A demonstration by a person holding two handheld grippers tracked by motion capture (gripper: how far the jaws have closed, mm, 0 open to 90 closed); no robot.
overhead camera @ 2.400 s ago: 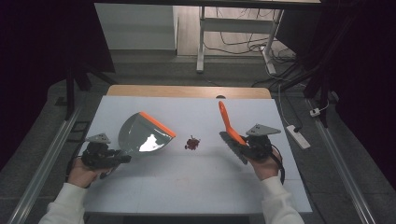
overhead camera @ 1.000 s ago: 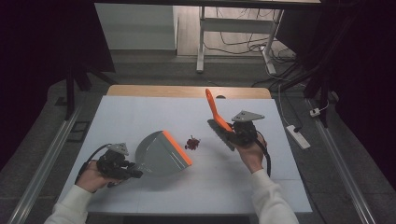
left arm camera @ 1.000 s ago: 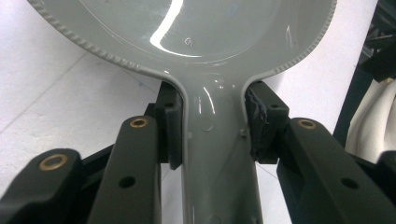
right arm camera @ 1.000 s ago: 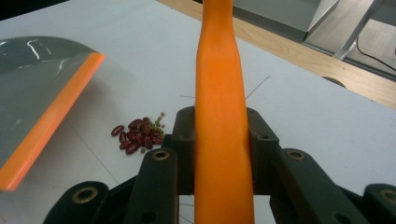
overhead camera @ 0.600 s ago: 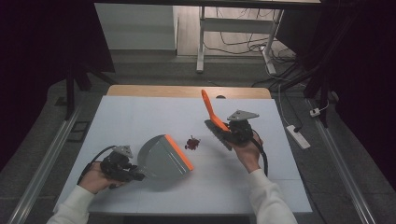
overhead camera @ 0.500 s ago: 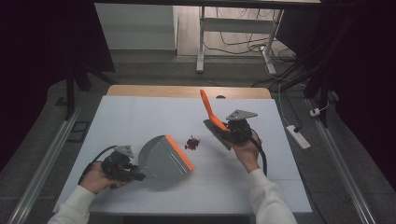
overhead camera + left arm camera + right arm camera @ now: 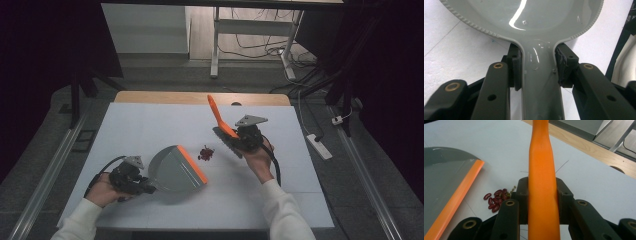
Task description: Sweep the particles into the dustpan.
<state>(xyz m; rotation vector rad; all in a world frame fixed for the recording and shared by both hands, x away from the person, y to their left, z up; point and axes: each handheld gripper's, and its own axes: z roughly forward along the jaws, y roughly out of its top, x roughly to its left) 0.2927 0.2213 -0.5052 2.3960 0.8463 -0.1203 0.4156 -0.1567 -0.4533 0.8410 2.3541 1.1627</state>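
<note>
A grey dustpan (image 7: 175, 170) with an orange lip (image 7: 194, 165) lies flat on the white table, its mouth toward a small pile of red beans (image 7: 205, 153). My left gripper (image 7: 137, 186) is shut on the dustpan's grey handle (image 7: 540, 82), pads on both sides. My right gripper (image 7: 239, 136) is shut on the orange handle (image 7: 542, 182) of a hand brush (image 7: 227, 140), whose dark bristles sit just right of the beans (image 7: 495, 200). The dustpan's lip (image 7: 456, 200) lies close to the left of the beans.
The white table top (image 7: 150, 125) has a wooden strip (image 7: 200, 98) along its far edge. A white power strip (image 7: 318, 146) lies on the floor to the right. Metal desk legs (image 7: 216, 45) and cables stand beyond the table.
The dustpan has gone from tilted up to flat on the table, nearer the beans. The right hand has carried the brush left toward the beans.
</note>
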